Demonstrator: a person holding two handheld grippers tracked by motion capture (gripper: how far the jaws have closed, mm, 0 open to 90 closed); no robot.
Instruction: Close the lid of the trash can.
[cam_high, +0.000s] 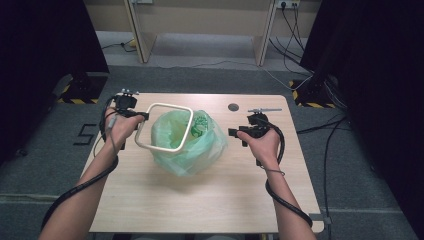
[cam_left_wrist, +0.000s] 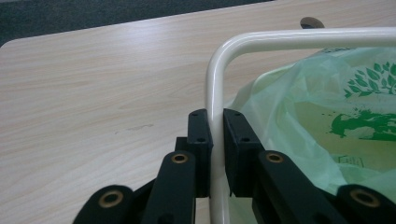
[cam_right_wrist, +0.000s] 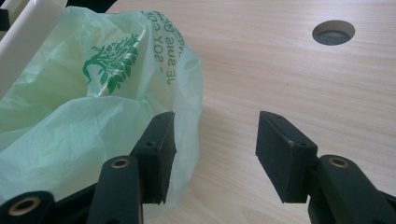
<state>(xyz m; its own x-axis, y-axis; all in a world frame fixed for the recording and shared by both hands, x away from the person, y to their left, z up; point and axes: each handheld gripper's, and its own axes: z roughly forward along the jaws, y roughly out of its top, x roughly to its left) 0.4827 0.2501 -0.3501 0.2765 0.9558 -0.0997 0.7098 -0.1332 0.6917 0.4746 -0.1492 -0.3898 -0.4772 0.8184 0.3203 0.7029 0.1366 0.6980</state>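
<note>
Wooden table (cam_high: 200, 200) with a round hole (cam_high: 233, 107).

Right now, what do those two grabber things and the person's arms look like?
Both are black. The left gripper and right gripper each have two flat black jaws with small screw holes, on black link arms with brass-coloured pivot rings. A thick black cable trails from each along the forearm. The right gripper carries a grey plate on top. The forearms are bare, with no sleeves.

A pale wood-grain worktop (cam_high: 210, 200) with a round cable hole (cam_high: 233, 107) stands on grey carpet (cam_high: 45, 150). At twelve o'clock stands a light wooden desk (cam_high: 200, 20). Black curtains (cam_high: 380, 75) hang at three and nine o'clock; cables (cam_high: 320, 132) trail across the floor.
</note>
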